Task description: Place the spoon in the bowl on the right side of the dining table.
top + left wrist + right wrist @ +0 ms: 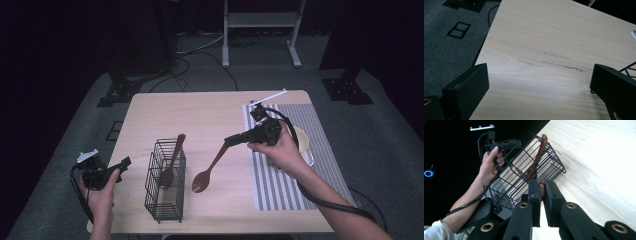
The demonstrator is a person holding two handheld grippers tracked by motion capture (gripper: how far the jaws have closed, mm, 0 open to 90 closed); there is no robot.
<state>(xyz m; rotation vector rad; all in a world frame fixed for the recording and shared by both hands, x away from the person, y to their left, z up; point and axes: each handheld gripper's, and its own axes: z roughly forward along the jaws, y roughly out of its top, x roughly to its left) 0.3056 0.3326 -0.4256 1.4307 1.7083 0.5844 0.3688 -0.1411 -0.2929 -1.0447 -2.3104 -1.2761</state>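
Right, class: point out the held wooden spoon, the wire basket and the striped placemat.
held wooden spoon (202,181), high view, on its bowl.
wire basket (164,206), high view, on its front wall.
striped placemat (272,187), high view, on bare stripes.

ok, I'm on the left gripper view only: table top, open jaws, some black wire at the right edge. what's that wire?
Observer: A black wire basket standing on the table, with a brown spoon leaning inside it.
Operator: and the right gripper?
Observer: The right gripper has its jaws shut on the handle of a second spoon, which hangs bowl end down just right of the basket in the high view.
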